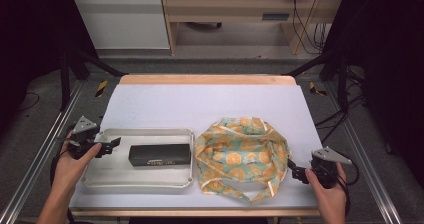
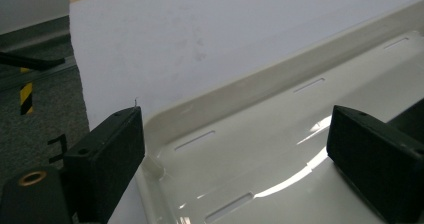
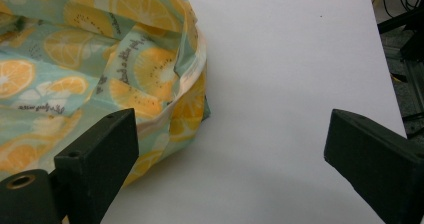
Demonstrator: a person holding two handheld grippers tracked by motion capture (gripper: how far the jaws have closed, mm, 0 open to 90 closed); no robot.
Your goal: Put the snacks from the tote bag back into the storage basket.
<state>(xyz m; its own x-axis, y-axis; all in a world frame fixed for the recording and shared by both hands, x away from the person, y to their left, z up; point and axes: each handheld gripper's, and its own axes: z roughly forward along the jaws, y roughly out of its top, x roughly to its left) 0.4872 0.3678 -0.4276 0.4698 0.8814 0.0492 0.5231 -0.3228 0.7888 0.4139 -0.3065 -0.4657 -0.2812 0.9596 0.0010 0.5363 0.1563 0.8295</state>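
A white plastic tray (image 1: 105, 180) lies at the front left of the table, with a black box (image 1: 160, 155) inside it. To its right lies a crumpled cloth bag (image 1: 242, 154) printed with orange slices on pale green. My left gripper (image 1: 114, 145) is open over the tray's left end; its jaws straddle the tray's corner rim (image 2: 210, 109). My right gripper (image 1: 295, 171) is open at the bag's right edge, low over the table. In the right gripper view the bag (image 3: 90, 69) lies beside the left jaw, with bare table between the jaws.
The white table mat (image 1: 210, 104) has a wooden edge (image 1: 205, 79) at the far side. Metal frame rails (image 1: 35, 159) run along both sides. Cables (image 1: 307, 29) and a desk stand on the floor beyond.
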